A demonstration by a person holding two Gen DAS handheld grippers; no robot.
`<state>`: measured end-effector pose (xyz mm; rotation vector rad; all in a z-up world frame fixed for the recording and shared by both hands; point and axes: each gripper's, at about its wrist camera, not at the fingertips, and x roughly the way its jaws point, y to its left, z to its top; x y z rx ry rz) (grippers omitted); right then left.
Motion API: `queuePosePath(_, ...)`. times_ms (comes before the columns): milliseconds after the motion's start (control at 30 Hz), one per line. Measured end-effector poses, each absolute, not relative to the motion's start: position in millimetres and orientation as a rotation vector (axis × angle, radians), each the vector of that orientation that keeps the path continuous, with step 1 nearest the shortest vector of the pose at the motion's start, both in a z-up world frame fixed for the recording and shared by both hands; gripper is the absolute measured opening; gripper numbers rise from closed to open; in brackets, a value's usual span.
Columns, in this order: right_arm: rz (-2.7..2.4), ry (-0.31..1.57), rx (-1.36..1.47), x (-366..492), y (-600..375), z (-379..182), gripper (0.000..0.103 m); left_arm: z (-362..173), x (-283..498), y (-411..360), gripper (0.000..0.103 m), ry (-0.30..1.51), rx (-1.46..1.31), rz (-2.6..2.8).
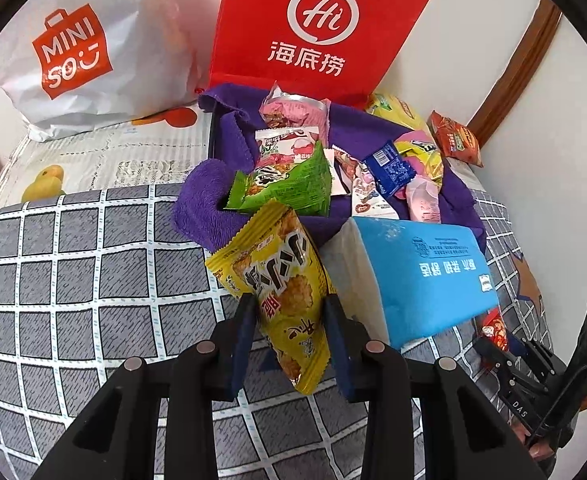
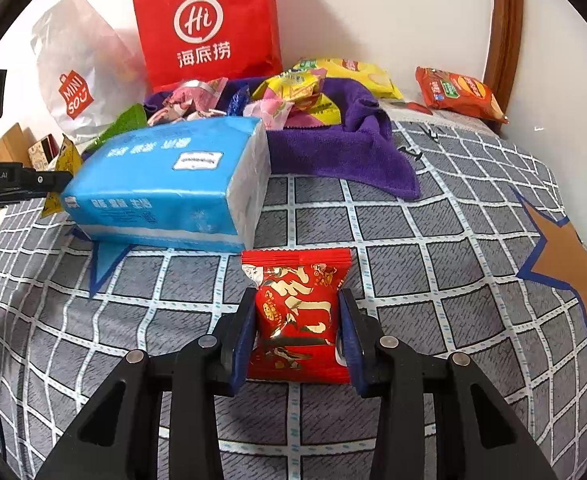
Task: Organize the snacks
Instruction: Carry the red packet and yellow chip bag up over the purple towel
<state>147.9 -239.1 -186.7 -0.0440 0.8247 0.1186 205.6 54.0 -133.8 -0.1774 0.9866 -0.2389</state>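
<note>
Grey checked bedding covers the bed [image 2: 433, 248], with a red Haidilao bag [image 1: 317, 28] and a white Miniso bag [image 1: 77, 52] against the wall behind. Loose snacks sit heaped on a purple towel [image 2: 333, 152], just beyond a blue tissue pack [image 2: 169, 184]. The left claw [image 1: 287, 308] is clamped on a yellow rice-cracker packet [image 1: 277, 280], whose long axis runs up and away from the pads toward the heap. The right claw [image 2: 297, 312] grips a small red snack packet [image 2: 297, 312] by its sides, low over the bedding on the near side of the tissue pack. Both packets are near the heap; the left looks closer to it.
</note>
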Motion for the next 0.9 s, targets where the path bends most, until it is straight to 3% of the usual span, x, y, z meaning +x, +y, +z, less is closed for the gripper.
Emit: queuePosePath(900, 0.169, 0.713, -0.059, 104.3, -223.4, -138.2, 0.039, -99.9, 133.1, 46.7, 0.032, 0.917, -0.179, -0.271)
